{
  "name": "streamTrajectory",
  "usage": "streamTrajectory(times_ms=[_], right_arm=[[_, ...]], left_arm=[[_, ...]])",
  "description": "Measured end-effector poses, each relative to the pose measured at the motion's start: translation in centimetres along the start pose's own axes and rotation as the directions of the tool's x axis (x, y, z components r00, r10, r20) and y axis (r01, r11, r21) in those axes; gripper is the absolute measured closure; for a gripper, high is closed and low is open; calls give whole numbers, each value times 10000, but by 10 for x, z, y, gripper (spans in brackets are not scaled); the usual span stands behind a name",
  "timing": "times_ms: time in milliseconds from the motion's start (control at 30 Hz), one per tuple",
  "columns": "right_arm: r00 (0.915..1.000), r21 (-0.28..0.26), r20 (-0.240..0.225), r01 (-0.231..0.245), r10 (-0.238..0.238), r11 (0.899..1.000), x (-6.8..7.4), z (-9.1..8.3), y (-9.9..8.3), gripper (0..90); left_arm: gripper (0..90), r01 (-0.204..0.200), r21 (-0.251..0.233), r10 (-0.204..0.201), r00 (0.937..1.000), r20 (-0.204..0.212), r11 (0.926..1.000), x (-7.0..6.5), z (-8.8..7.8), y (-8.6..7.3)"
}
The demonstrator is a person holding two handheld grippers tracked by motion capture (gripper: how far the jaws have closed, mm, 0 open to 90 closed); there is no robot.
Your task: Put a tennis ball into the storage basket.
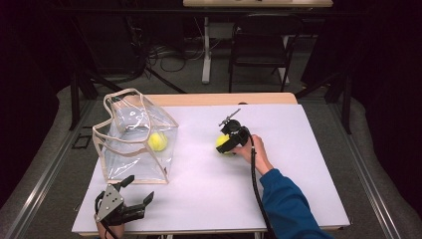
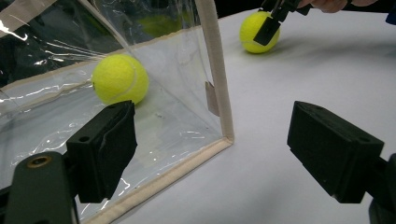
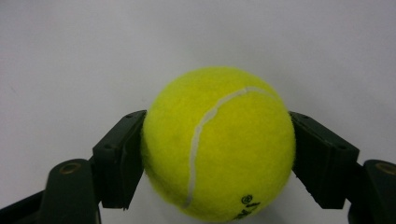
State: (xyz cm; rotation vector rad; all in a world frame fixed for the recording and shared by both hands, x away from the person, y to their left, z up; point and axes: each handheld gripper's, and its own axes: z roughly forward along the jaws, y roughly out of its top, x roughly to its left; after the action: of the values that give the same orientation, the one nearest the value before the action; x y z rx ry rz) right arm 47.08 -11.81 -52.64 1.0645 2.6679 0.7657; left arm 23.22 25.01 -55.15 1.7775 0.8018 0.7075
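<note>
While the right gripper sits low on the white table, its two black jaws are clamped on a yellow tennis ball, one pad pressed against each side of it. Seen from the right gripper view, the ball fills the gap between the jaws, its white seam curving down the front and a bit of dark print near the bottom, with the table surface behind it. From the high view, this held ball lies to the right of the clear bag, well apart from it, and the person's hand in a blue sleeve reaches in from the lower right.

A second tennis ball rests inside the clear bag, on its floor near the bag's right wall. That bag is a transparent plastic tote with beige trim along its edges, standing upright with its mouth open upward.

Just in front of the bag's near edge, the left gripper rests at the table's front edge, its jaws spread wide with nothing between them. Looking along it in the left gripper view, the left pad stands just beside the bag's clear wall, the right pad is over bare table, and the bagged ball shows through the plastic.
</note>
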Motion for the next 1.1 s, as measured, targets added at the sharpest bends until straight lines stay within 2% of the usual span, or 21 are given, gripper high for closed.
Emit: streamTrajectory(times_ms=[433,467,567,700,1100], right_arm=[[9999,-10,115,47,-47,10000,0,-5,0,254],[9999,-187,114,26,-23,9998,0,-6,0,254],[9998,-269,175,33,-29,9996,2,-10,0,255],[9996,-318,231,199,-191,9993,3,-14,0,255],[9992,-416,287,273,-261,9988,6,-20,0,256]], left_arm=[[160,-49,-22,49,10000,-2,10000,0,0,0],[160,-57,-19,57,10000,4,10000,0,-1,0],[160,-55,-20,55,10000,-8,10000,0,0,0],[160,-26,-42,26,10000,-17,10000,0,0,0],[160,-27,-45,27,10000,-22,10000,0,0,0]])
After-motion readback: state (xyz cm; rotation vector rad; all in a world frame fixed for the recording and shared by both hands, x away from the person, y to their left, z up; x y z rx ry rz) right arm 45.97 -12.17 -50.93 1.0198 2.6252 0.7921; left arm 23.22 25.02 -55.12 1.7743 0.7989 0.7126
